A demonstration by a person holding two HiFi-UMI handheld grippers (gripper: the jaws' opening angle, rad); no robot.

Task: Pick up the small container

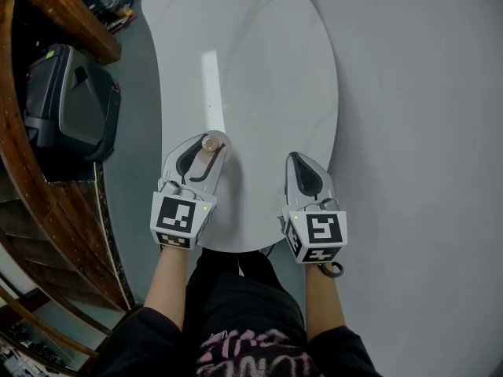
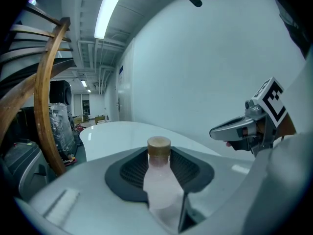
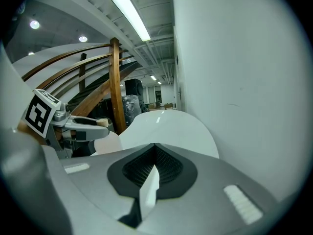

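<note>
Head view, item list:

- Table [image 1: 259, 61]: white, rounded outline, runs from near the person to far. A light streak is reflected on its top.
- Left gripper [image 1: 206, 144]: over the near left part of the table. Jaws clenched on the small container [image 1: 210, 142].
- Small container: translucent pinkish-white body with a tan, cork-like cap. It sits at the tips of the left jaws, above the table's near left area. Whether its base touches the table cannot be told.
- Right gripper [image 1: 297, 163]: over the near right edge of the table, well apart from the container. Jaws pressed together with nothing between them.
- Marker cubes: one on each gripper, at the near end, black-and-white squares facing up.
- Black case [image 1: 69, 100]: far left, on the floor beside the table.
- Wooden railing [image 1: 27, 179]: curved, along the left edge.

Left gripper view: the container stands upright between the dark ribbed pads [image 2: 188, 168], cap uppermost. The right gripper shows at the right and the ceiling lamp [image 2: 110, 11] above.

Right gripper view: the pads meet in a closed seam. The left gripper shows at the left and a pale wall [image 3: 244, 72] at the right.
</note>
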